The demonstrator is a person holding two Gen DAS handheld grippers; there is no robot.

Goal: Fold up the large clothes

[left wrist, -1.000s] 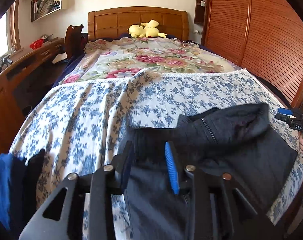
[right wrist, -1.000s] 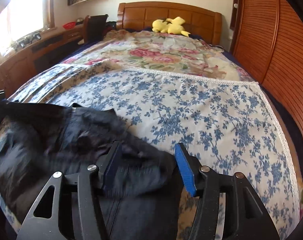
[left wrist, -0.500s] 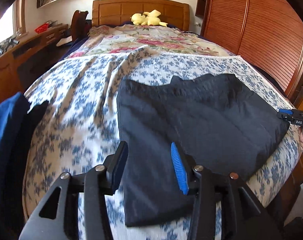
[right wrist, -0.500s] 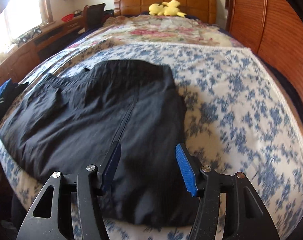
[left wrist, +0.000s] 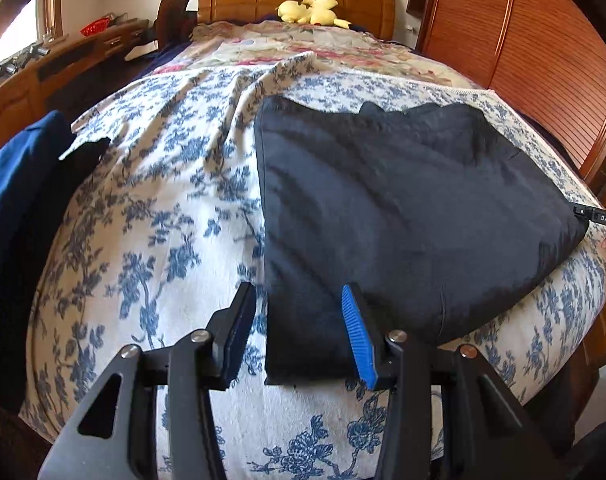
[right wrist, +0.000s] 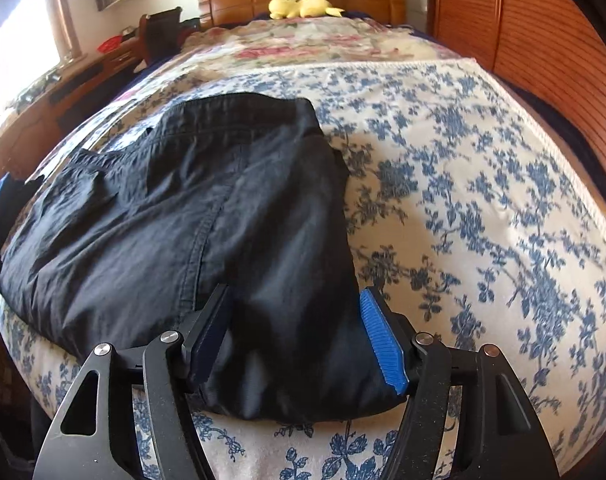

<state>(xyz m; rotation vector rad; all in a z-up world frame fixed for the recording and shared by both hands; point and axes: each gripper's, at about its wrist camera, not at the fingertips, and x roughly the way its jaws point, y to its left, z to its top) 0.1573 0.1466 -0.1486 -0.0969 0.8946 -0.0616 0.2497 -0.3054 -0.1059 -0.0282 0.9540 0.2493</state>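
Observation:
A black garment (left wrist: 403, 208) lies folded flat on the blue-flowered bedspread (left wrist: 163, 220), near the foot of the bed. My left gripper (left wrist: 297, 292) hovers open over its near left corner, with the cloth's left edge under the gap and the pads clear of it. In the right wrist view the same garment (right wrist: 223, 208) fills the left half. My right gripper (right wrist: 294, 292) straddles its near right corner; the jaws are opening and the cloth lies between them unpinched. The right gripper's tip (left wrist: 599, 218) also shows at the left view's right edge.
Blue and dark clothes (left wrist: 15, 184) are piled at the bed's left edge. A wooden desk (left wrist: 63, 60) runs along the left wall, and slatted wooden doors (left wrist: 543, 60) line the right. A yellow plush toy (left wrist: 311, 10) sits by the headboard.
The garment, bunched and lifted between the grippers a second ago, now lies flat on the bed. Both grippers have sunk towards its near edge and their jaws stand wider.

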